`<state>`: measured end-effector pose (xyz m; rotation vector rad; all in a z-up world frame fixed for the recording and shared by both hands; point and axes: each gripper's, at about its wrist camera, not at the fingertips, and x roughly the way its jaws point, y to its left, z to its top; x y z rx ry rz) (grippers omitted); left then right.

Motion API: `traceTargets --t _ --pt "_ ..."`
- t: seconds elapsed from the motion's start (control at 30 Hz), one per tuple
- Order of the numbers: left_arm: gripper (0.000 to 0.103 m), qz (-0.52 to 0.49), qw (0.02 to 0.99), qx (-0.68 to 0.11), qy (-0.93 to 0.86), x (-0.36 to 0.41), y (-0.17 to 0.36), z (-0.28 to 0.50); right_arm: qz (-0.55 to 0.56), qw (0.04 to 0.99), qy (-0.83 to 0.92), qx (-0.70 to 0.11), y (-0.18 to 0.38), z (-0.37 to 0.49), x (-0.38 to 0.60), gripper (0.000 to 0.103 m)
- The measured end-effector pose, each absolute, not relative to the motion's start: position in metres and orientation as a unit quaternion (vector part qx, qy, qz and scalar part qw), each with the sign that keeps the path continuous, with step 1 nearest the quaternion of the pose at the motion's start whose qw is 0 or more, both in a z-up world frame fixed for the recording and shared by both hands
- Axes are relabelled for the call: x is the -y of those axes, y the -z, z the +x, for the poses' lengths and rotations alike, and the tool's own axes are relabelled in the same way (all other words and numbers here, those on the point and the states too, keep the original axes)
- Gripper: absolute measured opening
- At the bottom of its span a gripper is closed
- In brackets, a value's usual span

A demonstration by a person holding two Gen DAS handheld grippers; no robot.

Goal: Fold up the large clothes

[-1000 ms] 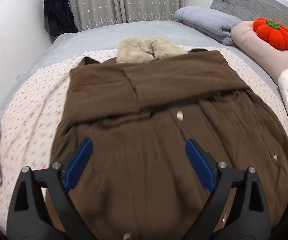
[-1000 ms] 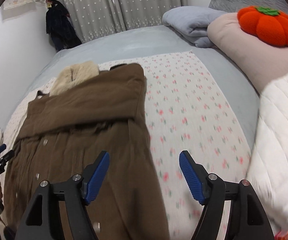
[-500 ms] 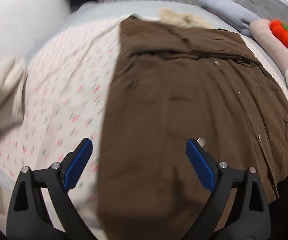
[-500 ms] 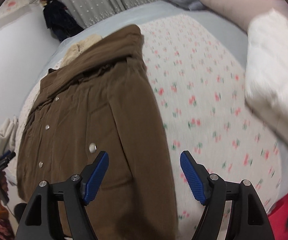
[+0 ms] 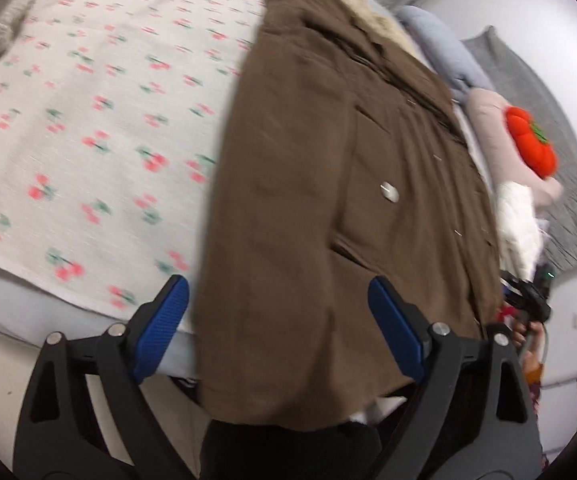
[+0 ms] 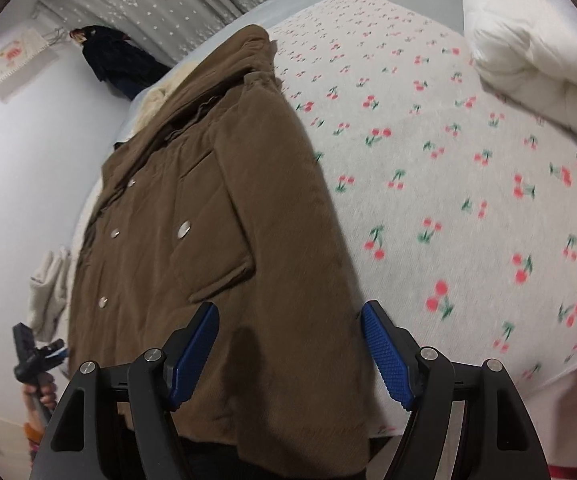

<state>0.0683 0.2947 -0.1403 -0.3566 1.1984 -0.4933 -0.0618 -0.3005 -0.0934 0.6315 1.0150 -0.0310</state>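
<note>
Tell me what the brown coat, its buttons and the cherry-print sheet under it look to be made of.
Brown coat: thick matte cloth with a soft brushed nap, perhaps fine corduroy or wool blend; cream fleecy lining shows at the collar.
Buttons: pale and shiny, probably metal snaps.
Cherry-print sheet: flat, dull woven cotton by its look.

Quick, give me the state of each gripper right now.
Left gripper: open, holding nothing, over the hem corner of the brown coat.
Right gripper: open, holding nothing, over the coat's other hem corner.
</note>
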Motion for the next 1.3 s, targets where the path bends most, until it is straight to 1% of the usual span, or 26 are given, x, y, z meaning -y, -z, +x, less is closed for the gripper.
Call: traceTargets --t 0.07,0.13,0.17,0.2,0.23,0.27,0.33,0.43,0.5,0.57,0.67,0.73,0.8,0.83,0.87,0.9,0.93,0.97,1.0,1.03,1.1,1.2,1.3 --pt "0.088 -0.145 0.79 -0.546 0.237 -0.285 0.14 0.058 0.294 0.826 0.005 -0.48 0.094 -0.066 0.294 0.073" --pt "0.088 -0.133 0.796 -0.539 0.241 -0.277 0.141 0.049 0.285 0.828 0.004 -0.482 0.094 -0.071 0.289 0.065" --pt "0.088 -0.132 0.798 -0.535 0.242 -0.275 0.14 0.046 0.283 0.829 0.004 -0.482 0.094 -0.073 0.288 0.063" --pt "0.086 -0.134 0.8 -0.532 0.244 -0.275 0.139 0.044 0.285 0.829 0.005 -0.48 0.094 -0.072 0.287 0.059" --pt "0.082 -0.136 0.801 -0.528 0.247 -0.276 0.138 0.042 0.293 0.828 0.004 -0.477 0.095 -0.075 0.288 0.054" --pt "0.08 -0.138 0.803 -0.525 0.247 -0.277 0.136 0.04 0.301 0.827 0.004 -0.475 0.095 -0.076 0.289 0.052" --pt "0.073 -0.141 0.805 -0.521 0.245 -0.276 0.135 0.038 0.316 0.825 0.001 -0.469 0.095 -0.08 0.292 0.046" --pt "0.066 -0.15 0.807 -0.514 0.251 -0.282 0.132 0.033 0.352 0.822 -0.027 -0.447 0.092 -0.086 0.294 0.039" --pt "0.065 -0.156 0.808 -0.503 0.264 -0.285 0.128 0.031 0.38 0.819 -0.052 -0.428 0.09 -0.088 0.296 0.039" --pt "0.065 -0.133 0.814 -0.508 0.249 -0.284 0.129 0.032 0.385 0.819 -0.052 -0.423 0.089 -0.087 0.298 0.041" --pt "0.065 -0.059 0.814 -0.544 0.194 -0.275 0.141 0.035 0.371 0.817 -0.02 -0.442 0.095 -0.086 0.301 0.043" --pt "0.065 -0.041 0.819 -0.539 0.193 -0.271 0.142 0.033 0.364 0.812 -0.01 -0.457 0.103 -0.086 0.301 0.044" --pt "0.065 -0.037 0.819 -0.538 0.195 -0.271 0.141 0.032 0.364 0.813 -0.015 -0.455 0.106 -0.089 0.3 0.043" --pt "0.057 -0.041 0.818 -0.539 0.197 -0.271 0.14 0.032 0.365 0.81 -0.015 -0.459 0.106 -0.089 0.3 0.037" --pt "0.051 -0.04 0.817 -0.54 0.2 -0.271 0.14 0.032 0.369 0.803 -0.015 -0.468 0.107 -0.089 0.3 0.032" --pt "0.039 -0.041 0.816 -0.54 0.202 -0.272 0.138 0.032 0.372 0.798 -0.016 -0.473 0.107 -0.088 0.299 0.022" --pt "0.03 -0.049 0.814 -0.541 0.207 -0.273 0.135 0.032 0.378 0.795 -0.021 -0.473 0.105 -0.089 0.298 0.016" --pt "0.027 -0.057 0.812 -0.541 0.211 -0.273 0.132 0.031 0.385 0.794 -0.026 -0.47 0.102 -0.089 0.298 0.015" --pt "0.021 -0.068 0.81 -0.542 0.213 -0.274 0.128 0.032 0.398 0.792 -0.038 -0.461 0.097 -0.089 0.297 0.014" --pt "0.017 -0.084 0.811 -0.539 0.213 -0.276 0.121 0.033 0.409 0.792 -0.051 -0.45 0.092 -0.088 0.297 0.013" --pt "0.014 -0.13 0.811 -0.522 0.23 -0.281 0.105 0.032 0.431 0.795 -0.079 -0.419 0.075 -0.089 0.298 0.013" --pt "0.013 -0.18 0.819 -0.48 0.256 -0.287 0.07 0.036 0.446 0.805 -0.103 -0.378 0.044 -0.083 0.3 0.012" --pt "0.012 -0.196 0.837 -0.435 0.267 -0.289 0.03 0.043 0.434 0.821 -0.115 -0.353 0.012 -0.069 0.296 0.012"
